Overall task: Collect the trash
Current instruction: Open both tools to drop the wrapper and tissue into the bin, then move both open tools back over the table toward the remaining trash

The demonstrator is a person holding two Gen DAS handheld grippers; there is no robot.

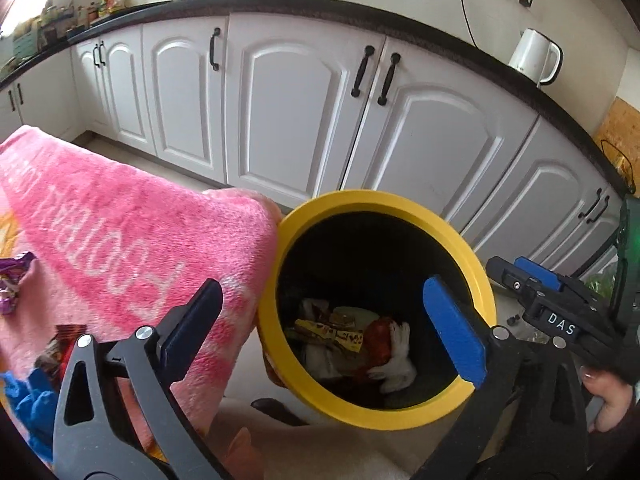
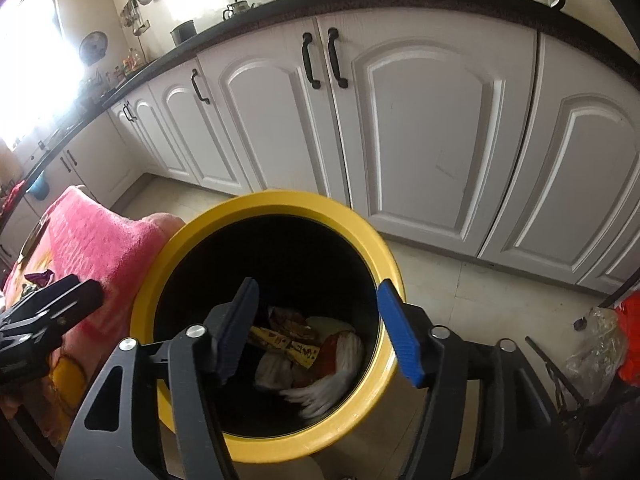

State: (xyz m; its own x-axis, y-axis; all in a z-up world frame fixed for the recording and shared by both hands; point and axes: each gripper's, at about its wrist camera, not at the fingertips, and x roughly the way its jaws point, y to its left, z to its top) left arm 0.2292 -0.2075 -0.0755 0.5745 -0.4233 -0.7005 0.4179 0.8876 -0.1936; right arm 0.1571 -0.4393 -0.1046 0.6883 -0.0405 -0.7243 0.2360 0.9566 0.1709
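Note:
A bin with a yellow rim [image 1: 380,197] [image 2: 280,200] and a black inside stands on the floor beside a pink towel [image 1: 120,220] [image 2: 92,236]. At its bottom lie a yellow wrapper [image 1: 332,334] [image 2: 294,346], red scraps and white crumpled trash [image 1: 396,364] [image 2: 332,390]. My left gripper [image 1: 324,300] hangs open over the bin's mouth, nothing between its fingers. My right gripper [image 2: 318,292] is open above the same bin, empty too. On the towel to the left rest a purple wrapper [image 1: 14,284] and a dark red wrapper [image 1: 60,346].
White cabinet doors [image 1: 300,120] under a dark countertop run behind the bin, with a white kettle [image 1: 534,54] on top. A blue cloth [image 1: 28,404] lies at the towel's near left. A clear plastic bag [image 2: 596,344] and dark rods sit on the floor at right.

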